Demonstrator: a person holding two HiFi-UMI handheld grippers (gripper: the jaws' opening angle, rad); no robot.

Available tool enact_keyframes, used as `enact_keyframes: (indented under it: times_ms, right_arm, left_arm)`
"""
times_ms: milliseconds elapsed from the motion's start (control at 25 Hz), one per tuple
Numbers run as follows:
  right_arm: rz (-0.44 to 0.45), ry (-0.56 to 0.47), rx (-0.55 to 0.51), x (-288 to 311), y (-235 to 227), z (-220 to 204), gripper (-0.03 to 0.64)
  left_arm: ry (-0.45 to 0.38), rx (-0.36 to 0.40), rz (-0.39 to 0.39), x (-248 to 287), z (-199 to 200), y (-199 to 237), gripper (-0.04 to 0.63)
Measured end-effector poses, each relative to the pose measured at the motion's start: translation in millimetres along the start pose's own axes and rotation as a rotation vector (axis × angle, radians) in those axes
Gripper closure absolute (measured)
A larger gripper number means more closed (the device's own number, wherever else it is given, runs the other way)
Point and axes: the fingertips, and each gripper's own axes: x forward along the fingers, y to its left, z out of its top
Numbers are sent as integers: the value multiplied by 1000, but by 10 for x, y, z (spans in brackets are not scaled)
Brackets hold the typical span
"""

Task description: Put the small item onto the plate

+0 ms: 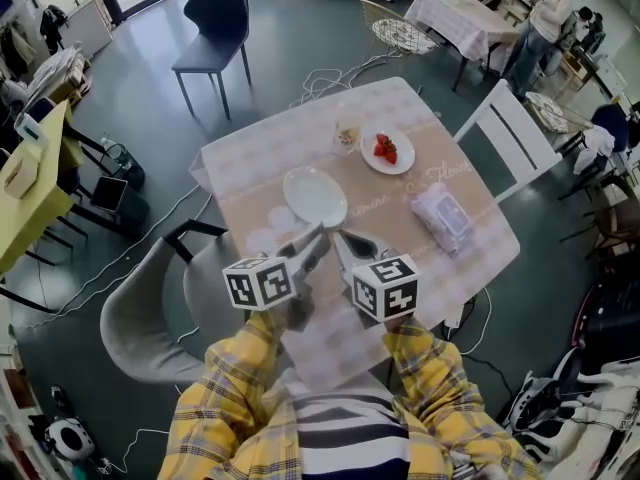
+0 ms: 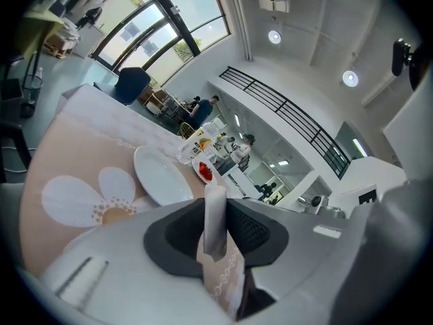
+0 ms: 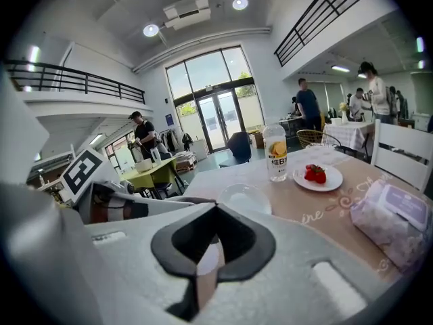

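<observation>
An empty white plate (image 1: 315, 196) (image 2: 161, 177) (image 3: 243, 198) lies near the middle of the table (image 1: 400, 193), just beyond both sets of jaws. My left gripper (image 1: 316, 234) (image 2: 215, 215) points at the plate's near rim. A small, narrow white item (image 2: 215, 212) stands upright between its black pads, and the jaws are shut on it. My right gripper (image 1: 342, 240) (image 3: 211, 249) hovers close beside the left one. Its jaws stand a narrow slit apart, with only tablecloth showing through.
A second plate with strawberries (image 1: 387, 152) (image 3: 318, 177) and a drink bottle (image 1: 346, 136) (image 3: 275, 153) stand at the far side. A pack of wipes (image 1: 443, 217) (image 3: 392, 222) lies on the right. Chairs (image 1: 510, 128) ring the table, and people stand in the background.
</observation>
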Motion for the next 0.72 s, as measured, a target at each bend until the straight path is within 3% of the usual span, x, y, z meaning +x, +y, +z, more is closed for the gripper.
enact_keyframes:
  times_ms: [520,720]
  right_arm:
    - [13,57,-20,513,-307,59,618]
    - [14,69,0,670,-419,73,618]
  left_arm:
    - [-16,0,59,458,346,354,498]
    - [-11,-62,57,588,395,438,497]
